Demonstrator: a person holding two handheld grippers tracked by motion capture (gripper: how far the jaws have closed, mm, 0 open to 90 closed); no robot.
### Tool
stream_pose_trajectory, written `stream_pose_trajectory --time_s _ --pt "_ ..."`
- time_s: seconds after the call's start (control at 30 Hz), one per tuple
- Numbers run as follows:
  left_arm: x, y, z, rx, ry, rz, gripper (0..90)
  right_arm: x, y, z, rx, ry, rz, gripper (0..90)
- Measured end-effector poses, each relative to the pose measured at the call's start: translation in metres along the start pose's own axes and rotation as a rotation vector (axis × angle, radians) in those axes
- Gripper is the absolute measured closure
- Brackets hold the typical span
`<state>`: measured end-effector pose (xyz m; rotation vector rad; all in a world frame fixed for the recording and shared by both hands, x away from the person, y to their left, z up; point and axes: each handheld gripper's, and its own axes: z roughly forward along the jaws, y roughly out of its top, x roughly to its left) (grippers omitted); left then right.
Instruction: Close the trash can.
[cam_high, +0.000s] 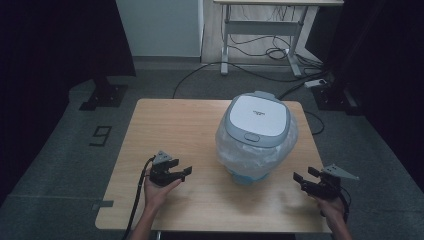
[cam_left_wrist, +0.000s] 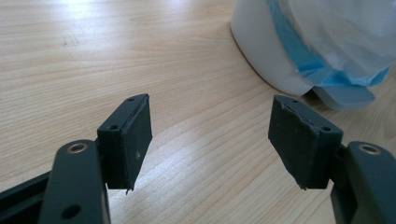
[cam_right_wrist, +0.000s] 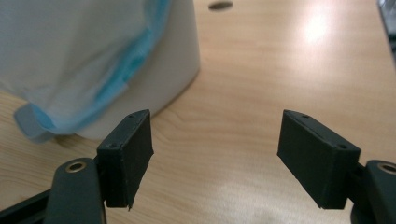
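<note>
Pale wood table (cam_high: 165, 125) fills the middle of the high view, with a small lidded white bin (cam_high: 256, 135) right of centre on it; a thin translucent liner bag (cam_high: 240, 155) with a blue edge is draped over the bin's outside and bunches low near its base. Lower left of the high view: left hand (cam_high: 157, 192) rests on the table, palm up under the left gripper (cam_high: 184, 171), which points right toward the bin, well apart from it. Its jaws are spread with nothing between them; the left gripper view confirms bare wood between the pads (cam_left_wrist: 133, 140) and the bin's base with blue bag hem (cam_left_wrist: 341, 88) in the upper right of that frame. Lower right of the high view: right hand (cam_high: 332, 205) at the table's edge holds the right gripper (cam_high: 303, 176) low and pointing left at the bin, jaws likewise released and empty. The right gripper view puts the bin wall (cam_right_wrist: 173, 70) and hanging bag (cam_right_wrist: 70, 60) in its upper left, ahead of the left-hand pad (cam_right_wrist: 128, 154). Judgement: approach stage, both tools flanking the bin before any contact. Next move likely calls for closing in from both sides and pinching the loose liner film near the hem, taking care not to shove the light bin.
</note>
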<state>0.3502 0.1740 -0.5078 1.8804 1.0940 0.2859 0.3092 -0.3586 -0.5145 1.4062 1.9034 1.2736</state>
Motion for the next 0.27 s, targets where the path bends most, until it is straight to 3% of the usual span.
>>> stream_pose_trajectory --time_s 0.1,0.27 --pt "0.0008 0.0001 -0.0009 0.000 0.002 0.002 29.7 -0.0016 -0.0018 0.0046 0.025 -0.003 0.024 26.0" --pt "0.0030 -0.0003 -0.0002 0.005 0.009 -0.002 29.4 -0.0004 -0.0006 0.0074 0.024 -0.011 0.020 25.2"
